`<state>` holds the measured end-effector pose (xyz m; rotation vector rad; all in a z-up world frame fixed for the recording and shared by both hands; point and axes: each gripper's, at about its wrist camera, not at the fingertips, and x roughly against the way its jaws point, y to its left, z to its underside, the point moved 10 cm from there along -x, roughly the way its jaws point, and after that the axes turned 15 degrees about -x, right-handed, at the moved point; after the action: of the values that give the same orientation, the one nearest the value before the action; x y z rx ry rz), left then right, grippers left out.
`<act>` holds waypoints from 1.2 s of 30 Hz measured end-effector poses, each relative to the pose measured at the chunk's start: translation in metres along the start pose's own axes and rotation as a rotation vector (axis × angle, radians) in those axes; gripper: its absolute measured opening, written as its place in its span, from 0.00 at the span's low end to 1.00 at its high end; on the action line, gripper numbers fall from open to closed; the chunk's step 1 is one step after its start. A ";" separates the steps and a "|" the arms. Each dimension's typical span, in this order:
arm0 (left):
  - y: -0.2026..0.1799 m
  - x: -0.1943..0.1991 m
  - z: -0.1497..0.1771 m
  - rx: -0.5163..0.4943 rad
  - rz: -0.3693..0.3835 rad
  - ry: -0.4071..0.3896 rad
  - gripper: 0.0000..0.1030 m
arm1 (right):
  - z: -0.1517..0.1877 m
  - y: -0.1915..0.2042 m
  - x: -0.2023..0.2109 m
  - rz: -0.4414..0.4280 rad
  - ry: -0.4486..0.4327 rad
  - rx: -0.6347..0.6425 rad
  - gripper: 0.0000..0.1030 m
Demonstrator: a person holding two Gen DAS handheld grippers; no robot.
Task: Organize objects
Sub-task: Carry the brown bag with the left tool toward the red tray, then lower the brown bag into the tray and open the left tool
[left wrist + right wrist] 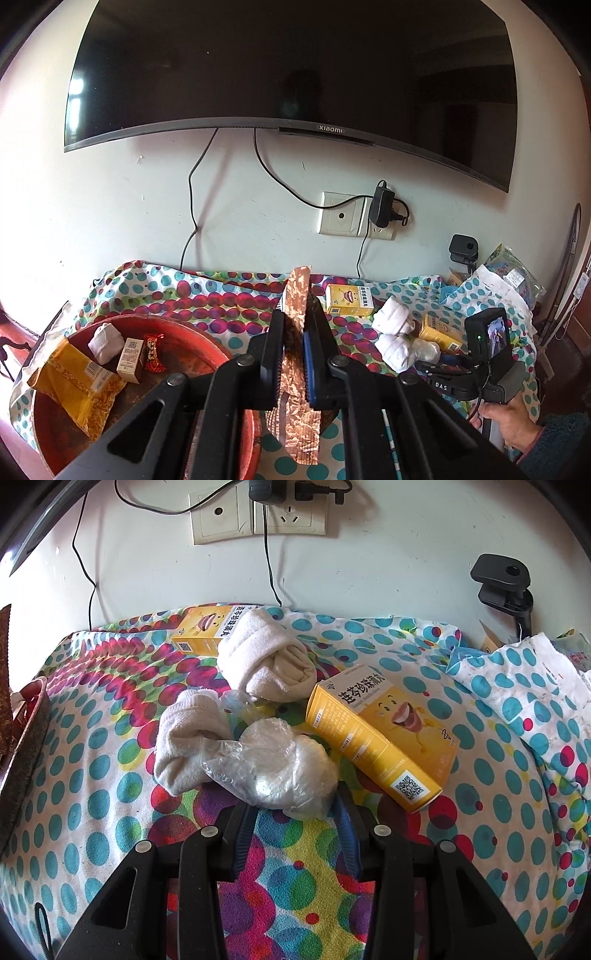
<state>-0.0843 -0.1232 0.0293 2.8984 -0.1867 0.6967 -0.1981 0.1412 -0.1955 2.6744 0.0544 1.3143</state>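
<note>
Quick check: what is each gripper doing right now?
Left gripper: shut on copper foil strip.
Right gripper: around plastic-wrapped bundle; grip cannot be told.

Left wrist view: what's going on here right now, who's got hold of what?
A person is tidying a spotted cloth-covered table with two handheld claws. The left claw is shut on a copper foil packet, lifted beside the red basin, which already holds a yellow packet, a small box, a candy and a white bundle. The right claw straddles a plastic-wrapped white roll; whether it grips isn't clear. Two yellow boxes and rolled socks remain out.
</note>
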 end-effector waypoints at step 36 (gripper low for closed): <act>0.140 -0.014 0.087 0.218 -0.149 0.134 0.09 | 0.000 -0.001 0.000 0.013 -0.001 0.013 0.39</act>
<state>-0.0802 -0.2743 -0.0370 3.0124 0.1275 0.9328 -0.1984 0.1420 -0.1958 2.6910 0.0465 1.3202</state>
